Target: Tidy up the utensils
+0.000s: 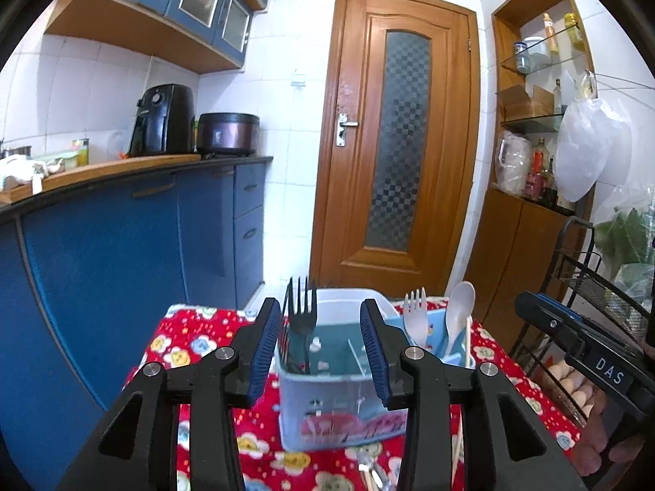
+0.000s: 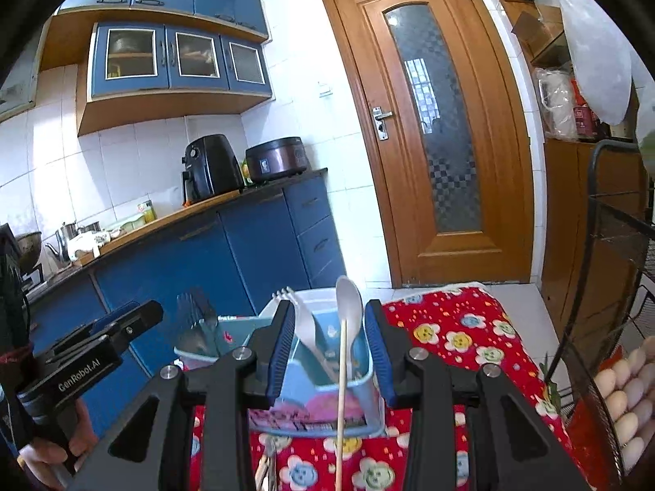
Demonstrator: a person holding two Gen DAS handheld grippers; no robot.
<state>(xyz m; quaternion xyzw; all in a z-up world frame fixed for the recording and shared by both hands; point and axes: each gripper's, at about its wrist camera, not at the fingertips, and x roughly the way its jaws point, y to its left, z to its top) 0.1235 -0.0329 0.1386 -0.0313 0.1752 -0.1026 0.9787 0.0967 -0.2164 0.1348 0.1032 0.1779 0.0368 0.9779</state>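
Both hand-held grippers, left [image 1: 321, 352] and right [image 2: 329, 352], stand open, empty; your right is nearer the upright chopstick [image 2: 342, 388].

The left wrist view looks forward and slightly down between its own two fingers [image 1: 270, 352], close to a blue utensil holder [image 1: 339, 409] on a red flowered cloth [image 1: 192, 335], and faces a wooden door [image 1: 393, 135]. The right wrist view sits just to the right at a like height, equally near, and faces the same door [image 2: 434, 131]. Both share the holder [image 2: 319, 405], the cloth [image 2: 470, 327], the blue cabinets [image 1: 123, 266] and each other's gripper at the edge.
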